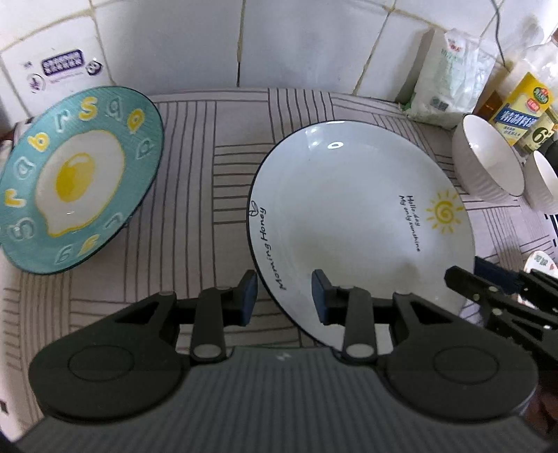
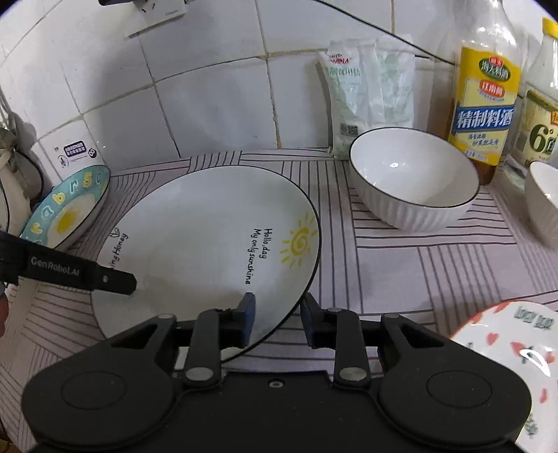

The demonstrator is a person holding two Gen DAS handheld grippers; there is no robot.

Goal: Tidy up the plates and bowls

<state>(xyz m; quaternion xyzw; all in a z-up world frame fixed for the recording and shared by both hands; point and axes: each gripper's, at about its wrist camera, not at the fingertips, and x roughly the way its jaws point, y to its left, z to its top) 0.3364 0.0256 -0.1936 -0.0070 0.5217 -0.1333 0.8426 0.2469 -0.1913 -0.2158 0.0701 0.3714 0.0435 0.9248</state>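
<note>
A white plate with a sun drawing [image 1: 362, 223] [image 2: 209, 251] lies on the striped cloth. My left gripper [image 1: 284, 296] is open, its fingers on either side of the plate's near left rim. My right gripper [image 2: 277, 319] is open and straddles the plate's near right rim. A teal plate with a fried-egg picture [image 1: 76, 177] [image 2: 68, 209] stands tilted at the left by the wall. A ribbed white bowl [image 2: 413, 177] [image 1: 486, 158] sits to the right, with a second white bowl [image 2: 544, 198] [image 1: 540, 184] beyond it.
A red-patterned white dish [image 2: 512, 355] is at the near right. Bottles [image 2: 484, 87] and a white bag [image 2: 366, 90] stand along the tiled back wall [image 2: 209, 87]. A wall socket [image 2: 157, 14] is at the top left.
</note>
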